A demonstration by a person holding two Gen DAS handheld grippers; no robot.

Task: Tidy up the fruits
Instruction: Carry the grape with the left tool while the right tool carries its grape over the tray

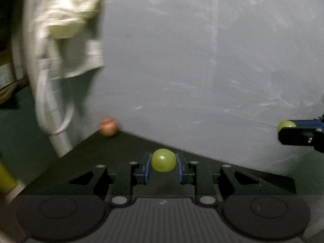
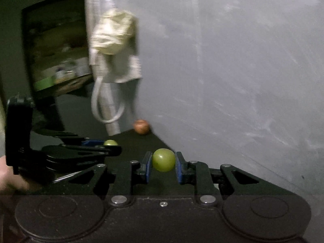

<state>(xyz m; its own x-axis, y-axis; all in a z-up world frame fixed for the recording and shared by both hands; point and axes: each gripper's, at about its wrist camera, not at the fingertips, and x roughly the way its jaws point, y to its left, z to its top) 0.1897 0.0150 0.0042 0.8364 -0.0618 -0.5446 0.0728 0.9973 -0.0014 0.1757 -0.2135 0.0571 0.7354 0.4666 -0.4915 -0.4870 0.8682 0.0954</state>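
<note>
Both wrist views are dim, with a greenish-grey cast. The grey wall [image 1: 202, 60] is the brightest surface and shows pale smears. The dark tabletop [image 2: 137, 141] is nearly black, its edge hard to trace. Motion blur streaks the hanging pale cloth [image 1: 68, 16] and white cord [image 2: 105, 105], and softens the brown round fruit [image 1: 108, 129]. Each green grape [image 1: 163, 160] carries a small highlight and stays fairly sharp. Fisheye curvature bends the wall lines; the corners fall to black vignette.

Left gripper [image 1: 163, 163], right gripper [image 2: 163, 163] — both clamped.
</note>
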